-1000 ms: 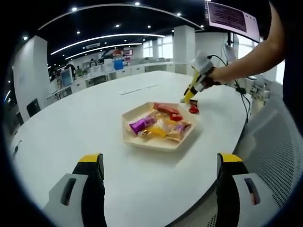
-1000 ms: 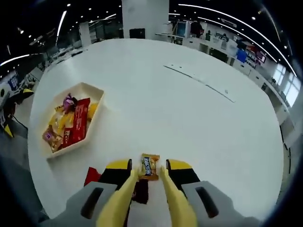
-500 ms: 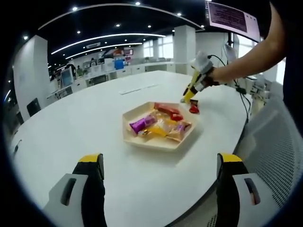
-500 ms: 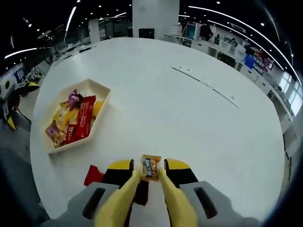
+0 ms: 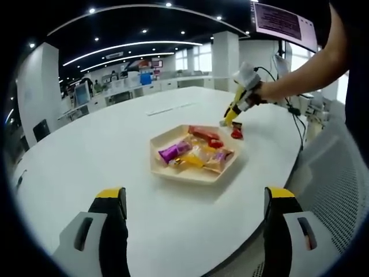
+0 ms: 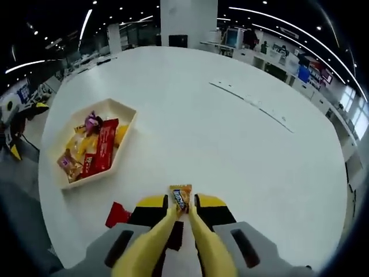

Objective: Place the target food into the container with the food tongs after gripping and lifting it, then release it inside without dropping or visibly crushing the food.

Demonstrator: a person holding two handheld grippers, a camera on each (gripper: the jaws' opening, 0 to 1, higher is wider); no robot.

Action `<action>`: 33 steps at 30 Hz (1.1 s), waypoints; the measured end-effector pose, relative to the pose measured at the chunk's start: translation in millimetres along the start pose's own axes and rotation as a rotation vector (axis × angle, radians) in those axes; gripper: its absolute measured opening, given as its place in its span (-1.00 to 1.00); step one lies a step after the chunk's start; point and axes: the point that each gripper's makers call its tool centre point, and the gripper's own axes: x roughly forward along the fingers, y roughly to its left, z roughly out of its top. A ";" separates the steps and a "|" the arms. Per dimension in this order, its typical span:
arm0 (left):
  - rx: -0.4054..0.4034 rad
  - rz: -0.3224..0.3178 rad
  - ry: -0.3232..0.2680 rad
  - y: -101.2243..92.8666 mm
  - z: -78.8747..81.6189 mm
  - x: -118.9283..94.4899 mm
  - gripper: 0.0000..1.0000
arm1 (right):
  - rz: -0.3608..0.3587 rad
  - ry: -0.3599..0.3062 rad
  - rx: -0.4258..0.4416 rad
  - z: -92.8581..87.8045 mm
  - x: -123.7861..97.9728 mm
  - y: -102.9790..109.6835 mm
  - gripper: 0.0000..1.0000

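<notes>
The right gripper point(image 6: 180, 214) has its yellow tong jaws pressed in on an orange snack packet point(image 6: 181, 199), pinching it at the tips above the white desk point(image 6: 230, 144). The packet stands roughly upright between the jaws and shows no visible crushing. Whether its lower edge touches the desk surface cannot be told. A red packet point(image 6: 118, 215) lies flat on the desk just beside the gripper, on the tray side.

The hexagonal cream tray point(image 6: 125, 124) sits on the desk well apart from the held packet. It holds several wrapped snacks: a long red packet point(image 6: 104, 144), a purple one point(image 6: 92, 122), and yellow and orange ones packed around them.

In the left gripper view, the left gripper point(image 5: 193, 199) hovers low over the desk edge with its black, yellow-tipped jaws spread wide and nothing between them. The tray point(image 5: 158, 167) lies ahead of it, between the jaws' line of sight, with the purple packet point(image 5: 173, 152) and red packet point(image 5: 202, 132) inside. Beyond the tray, a person's hand point(image 5: 253, 92) holds the right gripper point(image 5: 229, 118) angled down at the desk, its yellow jaws near the loose red packet point(image 5: 236, 133). The held orange packet is too small to make out there.

A cable point(image 5: 297, 124) runs across the far desk edge.
</notes>
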 end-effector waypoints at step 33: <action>0.003 -0.004 -0.002 -1.0 0.3 -0.1 0.90 | 0.095 -0.196 -0.119 93.7 -28.5 61.8 -0.64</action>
